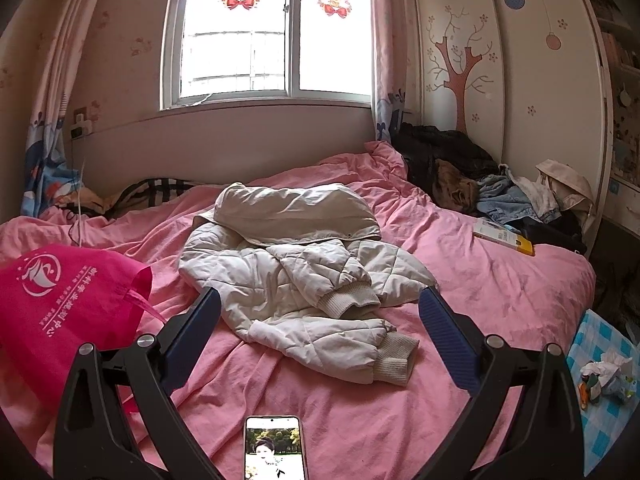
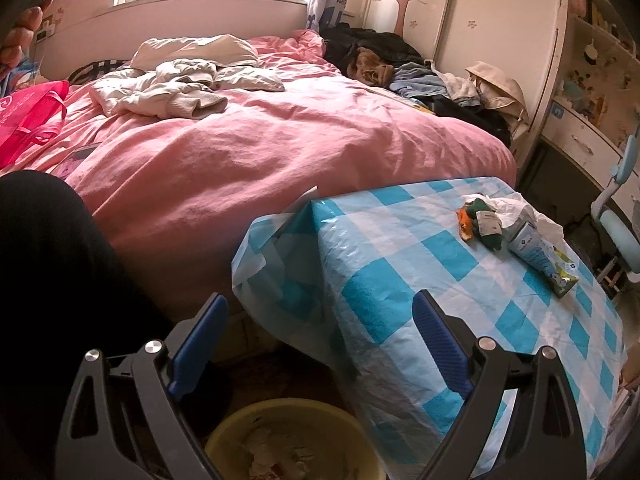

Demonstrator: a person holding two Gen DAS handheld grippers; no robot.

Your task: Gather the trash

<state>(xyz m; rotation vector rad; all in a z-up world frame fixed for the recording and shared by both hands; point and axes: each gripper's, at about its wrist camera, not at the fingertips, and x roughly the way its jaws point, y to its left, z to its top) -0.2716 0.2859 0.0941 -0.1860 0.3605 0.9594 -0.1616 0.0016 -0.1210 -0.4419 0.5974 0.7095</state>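
Note:
Trash lies on a table with a blue and white checked cloth (image 2: 400, 280): a crumpled white tissue (image 2: 520, 208), a green and orange wrapper (image 2: 482, 222) and a flattened carton (image 2: 540, 254). The same trash (image 1: 608, 376) shows at the far right of the left wrist view. A yellow bin (image 2: 292, 440) with paper in it stands on the floor below my right gripper (image 2: 320, 316), which is open and empty, short of the trash. My left gripper (image 1: 320, 308) is open and empty above the pink bed (image 1: 500, 292).
A cream quilted jacket (image 1: 304, 276), a magenta tote bag (image 1: 68, 312), a phone (image 1: 275, 448) and a yellow book (image 1: 504, 236) lie on the bed. Clothes (image 1: 480, 184) are piled at the far right by the wardrobe. A dark-clothed leg (image 2: 60, 280) is at left.

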